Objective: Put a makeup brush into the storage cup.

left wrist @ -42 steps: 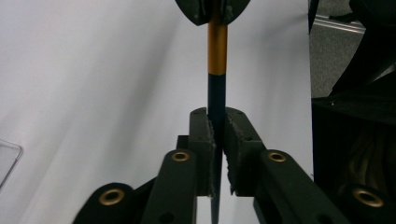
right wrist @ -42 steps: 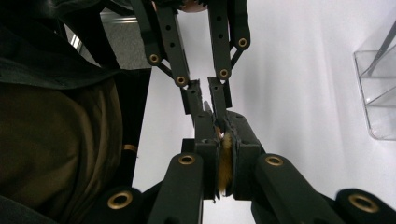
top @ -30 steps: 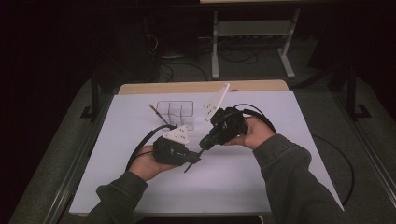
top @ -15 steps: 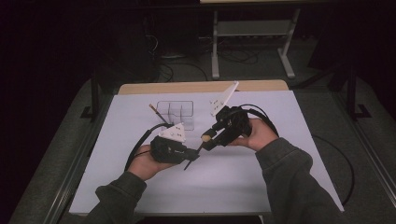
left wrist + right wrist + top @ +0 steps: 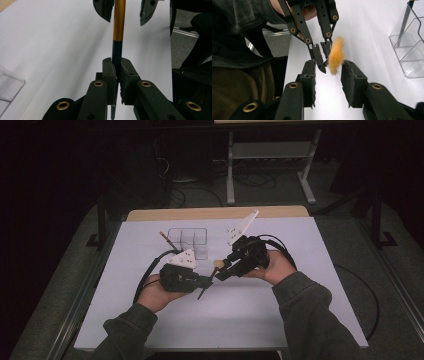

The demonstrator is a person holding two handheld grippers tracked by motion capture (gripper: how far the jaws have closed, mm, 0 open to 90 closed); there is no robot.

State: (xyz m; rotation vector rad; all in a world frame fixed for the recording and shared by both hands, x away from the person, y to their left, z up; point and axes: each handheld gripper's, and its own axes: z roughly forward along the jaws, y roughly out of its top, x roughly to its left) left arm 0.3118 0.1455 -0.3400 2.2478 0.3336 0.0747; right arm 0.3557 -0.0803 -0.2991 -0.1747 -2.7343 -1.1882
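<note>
Brush (image 5: 117, 37) clamped in left gripper (image 5: 117, 75), right gripper (image 5: 328, 75) jaws apart around bristles; handover unfinished, organizer (image 5: 192, 240) drop-off pending.

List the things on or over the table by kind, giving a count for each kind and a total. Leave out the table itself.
Hand-held grippers: 2 (left gripper, right gripper)
Makeup brushes: 2 (gold-and-black brush clamped in the left gripper; second brush leaning in the organiser)
Clear compartment organiser: 1
Total: 5
</note>
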